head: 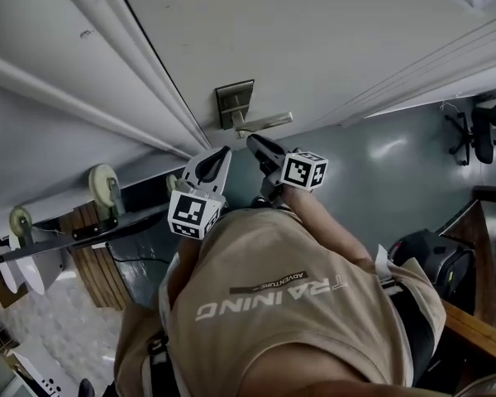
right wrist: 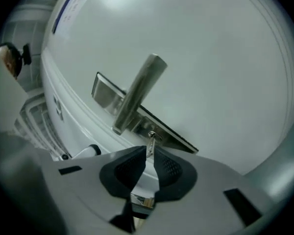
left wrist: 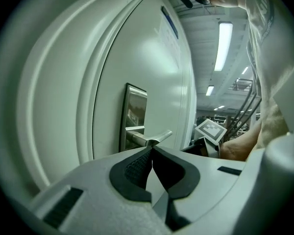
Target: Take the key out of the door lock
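Observation:
On the white door a metal lock plate carries a lever handle. In the right gripper view a small silver key sticks out of the plate just below the handle. My right gripper is shut on the key's outer end. In the head view the right gripper points at the plate from below; the key is hidden there. Beside it, my left gripper is shut and holds nothing. In the left gripper view it faces the handle without touching.
The door frame's mouldings run along the left. A wheeled stand with castors is at lower left. A black bag, a wooden rail and an office chair stand on the grey floor at right.

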`<state>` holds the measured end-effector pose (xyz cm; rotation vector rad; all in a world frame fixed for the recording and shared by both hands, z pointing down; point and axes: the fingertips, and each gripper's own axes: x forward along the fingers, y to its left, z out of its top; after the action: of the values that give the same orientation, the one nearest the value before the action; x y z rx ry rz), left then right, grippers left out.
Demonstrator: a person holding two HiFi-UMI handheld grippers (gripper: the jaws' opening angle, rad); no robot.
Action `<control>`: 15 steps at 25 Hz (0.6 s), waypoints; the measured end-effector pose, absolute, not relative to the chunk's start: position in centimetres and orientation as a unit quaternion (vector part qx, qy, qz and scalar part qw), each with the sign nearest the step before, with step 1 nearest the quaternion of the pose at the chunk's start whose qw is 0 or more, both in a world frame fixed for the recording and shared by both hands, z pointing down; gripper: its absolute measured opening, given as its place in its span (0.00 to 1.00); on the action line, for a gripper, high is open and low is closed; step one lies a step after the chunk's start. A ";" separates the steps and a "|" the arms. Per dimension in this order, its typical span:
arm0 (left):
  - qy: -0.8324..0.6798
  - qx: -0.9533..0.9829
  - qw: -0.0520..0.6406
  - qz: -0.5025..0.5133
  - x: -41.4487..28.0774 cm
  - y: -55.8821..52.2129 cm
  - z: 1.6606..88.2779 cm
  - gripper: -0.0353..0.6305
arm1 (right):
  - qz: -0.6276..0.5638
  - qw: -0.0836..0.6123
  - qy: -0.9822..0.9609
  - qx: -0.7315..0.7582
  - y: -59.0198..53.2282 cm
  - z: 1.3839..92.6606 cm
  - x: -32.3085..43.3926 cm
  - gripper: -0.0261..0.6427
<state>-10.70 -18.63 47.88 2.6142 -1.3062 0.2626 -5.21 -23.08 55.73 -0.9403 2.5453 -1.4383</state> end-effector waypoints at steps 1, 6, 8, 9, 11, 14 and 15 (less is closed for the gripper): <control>-0.437 0.889 0.104 0.091 -10.8 -19.0 48.1 0.07 | -0.492 0.045 0.813 -0.307 -23.2 56.1 -5.3 0.07; -0.411 0.900 0.116 0.082 -10.8 -20.3 48.5 0.07 | -0.561 0.077 0.764 -0.309 -23.0 57.1 -5.8 0.07; -0.403 0.904 0.119 0.083 -11.0 -20.5 48.7 0.07 | -0.572 0.095 0.754 -0.308 -23.2 57.0 -6.1 0.07; -0.399 0.905 0.122 0.084 -11.2 -20.5 48.8 0.07 | -0.580 0.106 0.748 -0.306 -23.3 57.0 -6.3 0.08; -0.393 0.907 0.126 0.084 -11.5 -20.5 49.0 0.07 | -0.596 0.127 0.733 -0.302 -23.5 57.2 -6.6 0.13; -0.388 0.909 0.125 0.087 -12.2 -20.8 49.2 0.07 | -0.608 0.149 0.720 -0.299 -24.1 57.5 -7.4 0.13; -0.387 0.909 0.126 0.089 -12.4 -21.0 49.2 0.07 | -0.609 0.151 0.717 -0.304 -24.3 57.7 -7.6 0.13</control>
<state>-12.45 -20.98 49.20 2.6478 -1.1263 0.2577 -7.61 -24.29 57.70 -0.8729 2.0594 -1.7474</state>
